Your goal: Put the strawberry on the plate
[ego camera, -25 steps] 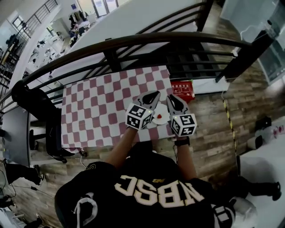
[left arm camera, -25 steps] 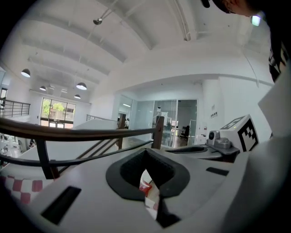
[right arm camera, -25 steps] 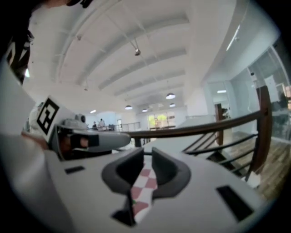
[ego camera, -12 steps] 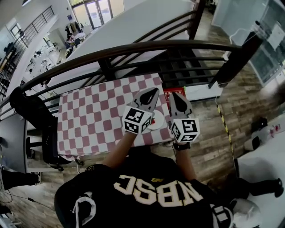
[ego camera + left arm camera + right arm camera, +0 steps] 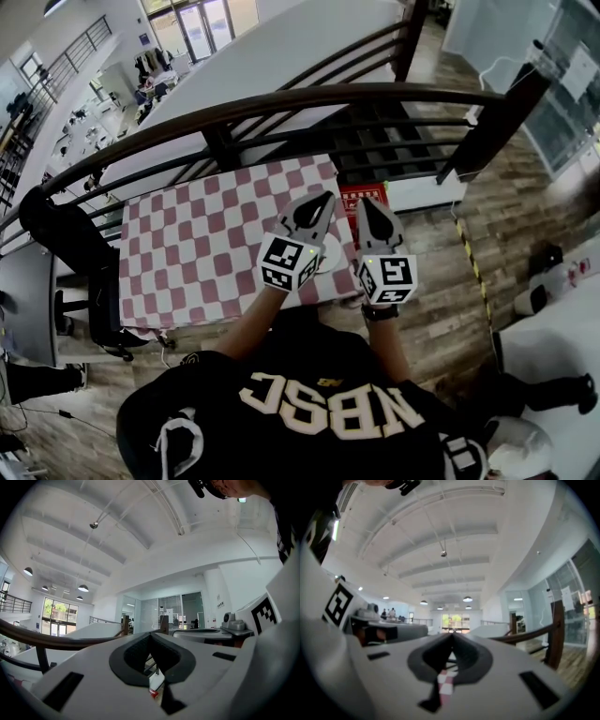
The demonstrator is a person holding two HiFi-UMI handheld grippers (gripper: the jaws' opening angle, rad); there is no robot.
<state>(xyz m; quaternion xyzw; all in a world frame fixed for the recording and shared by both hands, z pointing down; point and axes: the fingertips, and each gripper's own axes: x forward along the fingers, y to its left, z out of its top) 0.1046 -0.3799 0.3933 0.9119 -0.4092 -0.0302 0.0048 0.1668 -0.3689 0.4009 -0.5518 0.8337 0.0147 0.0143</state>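
Note:
In the head view a white plate [image 5: 331,253] lies near the right front edge of the red-and-white checkered table [image 5: 197,244]; only a sliver of it shows between the two grippers. I cannot make out the strawberry there. My left gripper [image 5: 324,198] and right gripper [image 5: 367,202] are held up above the plate, both shut with nothing between the jaws. In the left gripper view, a white bit of plate [image 5: 157,681] and a small red speck [image 5: 153,693] show below the gripper [image 5: 151,635]. The right gripper [image 5: 452,636] view shows checkered cloth [image 5: 445,682] below its jaws.
A dark curved railing [image 5: 281,98] runs behind the table. A red box [image 5: 357,193] sits just past the table's far right corner. A black chair [image 5: 66,234] stands at the table's left. Wooden floor [image 5: 469,281] lies to the right.
Both grippers have risen closer to the head camera and now cover most of the plate; the strawberry seen on the plate a second ago is hidden.

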